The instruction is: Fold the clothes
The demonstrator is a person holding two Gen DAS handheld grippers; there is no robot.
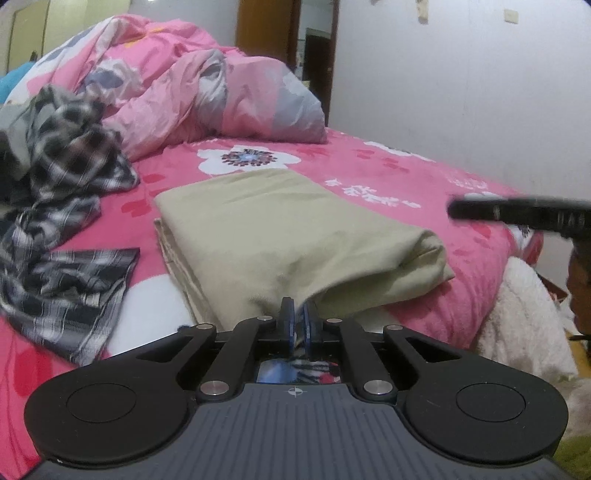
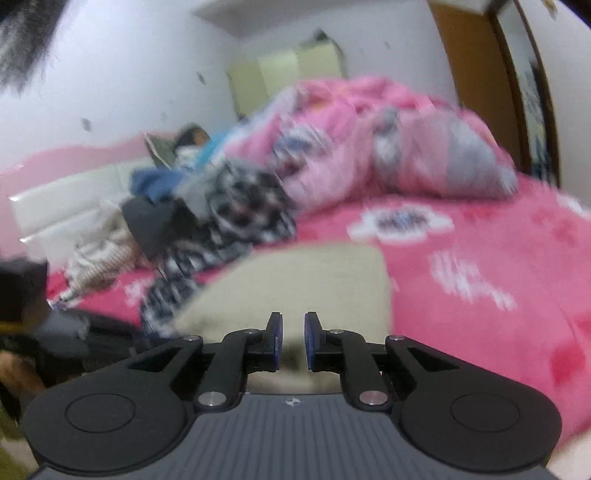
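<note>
Folded beige cloth [image 1: 280, 236] lies flat in the middle of the pink flowered bedsheet [image 1: 388, 173], several layers stacked, its rolled fold toward the right edge of the bed. Left gripper [image 1: 298, 314] sits at the near edge of this bundle, its blue-padded fingers [image 1: 286, 321] drawn almost together with a pinch of beige fabric caught between them. Right gripper [image 2: 291, 338] hangs over the same beige cloth [image 2: 295, 280], seen through heavy blur; its fingers [image 2: 275, 336] stand a little apart with a clear gap, nothing pressed between the pads, cloth only showing behind them. From the left wrist view a dark bar [image 1: 517, 212], most likely part of the right gripper, reaches in from the right above the sheet. Left of the bundle, a black-and-white plaid garment [image 1: 62, 236] sprawls unfolded, one flap lying flat near the beige cloth, the rest heaped higher up. Behind it, a crumpled pink quilt [image 1: 192, 92] with grey patches mounds against the wall. A white fleecy blanket [image 1: 524, 317] drapes off the right side of the bed. Wooden door frame [image 1: 266, 33] stands beyond the quilt.
</note>
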